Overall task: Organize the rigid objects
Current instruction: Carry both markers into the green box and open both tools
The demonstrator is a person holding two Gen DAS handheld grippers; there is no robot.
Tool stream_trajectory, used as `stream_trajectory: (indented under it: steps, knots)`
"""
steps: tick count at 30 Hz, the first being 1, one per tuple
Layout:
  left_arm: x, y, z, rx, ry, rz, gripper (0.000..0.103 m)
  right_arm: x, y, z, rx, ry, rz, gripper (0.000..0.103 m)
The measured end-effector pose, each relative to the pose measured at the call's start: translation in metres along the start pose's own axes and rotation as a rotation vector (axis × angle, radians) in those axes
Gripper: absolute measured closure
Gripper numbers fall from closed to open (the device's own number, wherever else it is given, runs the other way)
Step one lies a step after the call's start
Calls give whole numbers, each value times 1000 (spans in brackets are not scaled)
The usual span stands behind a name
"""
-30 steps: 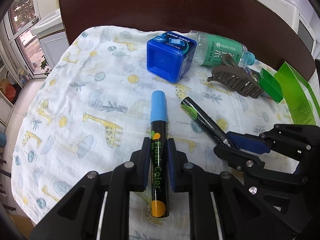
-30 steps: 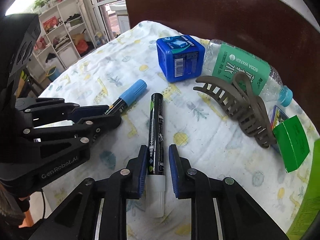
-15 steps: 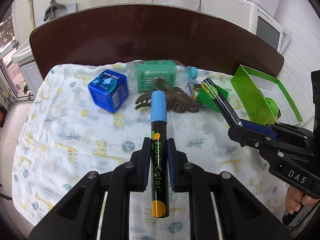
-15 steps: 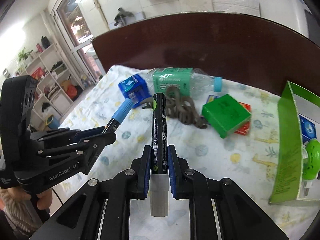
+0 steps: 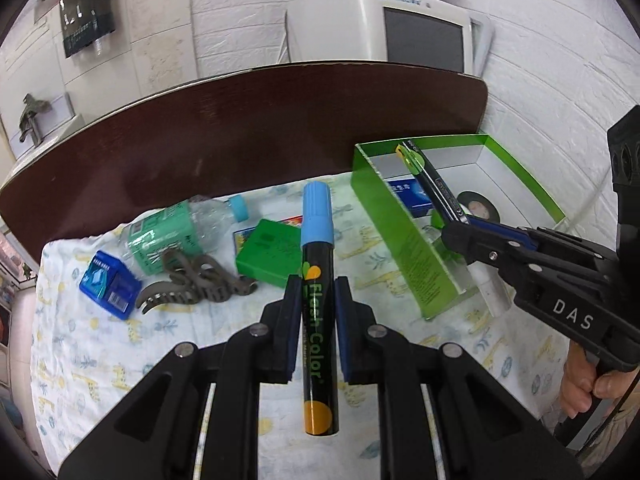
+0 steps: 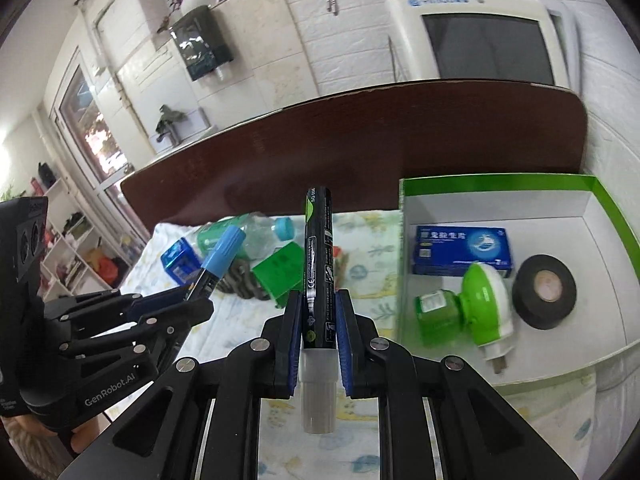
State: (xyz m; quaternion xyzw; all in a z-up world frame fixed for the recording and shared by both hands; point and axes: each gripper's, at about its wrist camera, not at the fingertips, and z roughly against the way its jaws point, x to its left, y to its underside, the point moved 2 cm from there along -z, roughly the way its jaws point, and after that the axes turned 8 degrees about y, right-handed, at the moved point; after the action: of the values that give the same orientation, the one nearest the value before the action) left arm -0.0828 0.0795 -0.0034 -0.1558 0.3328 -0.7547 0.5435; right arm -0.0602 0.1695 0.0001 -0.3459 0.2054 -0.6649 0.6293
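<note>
Blur softens the small print on the black marker (image 6: 318, 264), clamped in the right gripper (image 6: 318, 340) at frame centre. Only this view shows inside the green box (image 6: 496, 184) at right: tape roll (image 6: 545, 291), blue carton (image 6: 462, 250). The left wrist view shows the left gripper (image 5: 318, 320) gripping the blue-capped marker (image 5: 318, 280); the hair claw (image 5: 192, 280) lies at left.

The hair clip (image 6: 240, 280) is largely hidden behind the green box (image 6: 280, 272); bottle (image 5: 168, 232) label print is unreadable.
</note>
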Motion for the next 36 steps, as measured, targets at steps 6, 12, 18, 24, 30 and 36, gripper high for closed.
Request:
stream_trajectory:
  steps: [6,12,18,24,30,36]
  knots:
    - [-41,-25,-12,-8,34,-84,89,-46,-5,13,-39,58,-89,86]
    - [-70,-53,-28,-10,65,-125,89,-91,-13,23,-78,126,-180,86]
    - [-97,-81,-57,19,111,-143,89,-130,-22,23,-100,198,-240,86]
    - [-118,-98,-96,79,148,-145,89,-161,-23,11,-81,225,-291,85]
    - [-132,-98,-131,149,177,-127,89,-184,-19,2,-69,287,-323,85]
    - [-143,-101,-146,169,188,-123,89,-196,-17,-4,-55,316,-332,85]
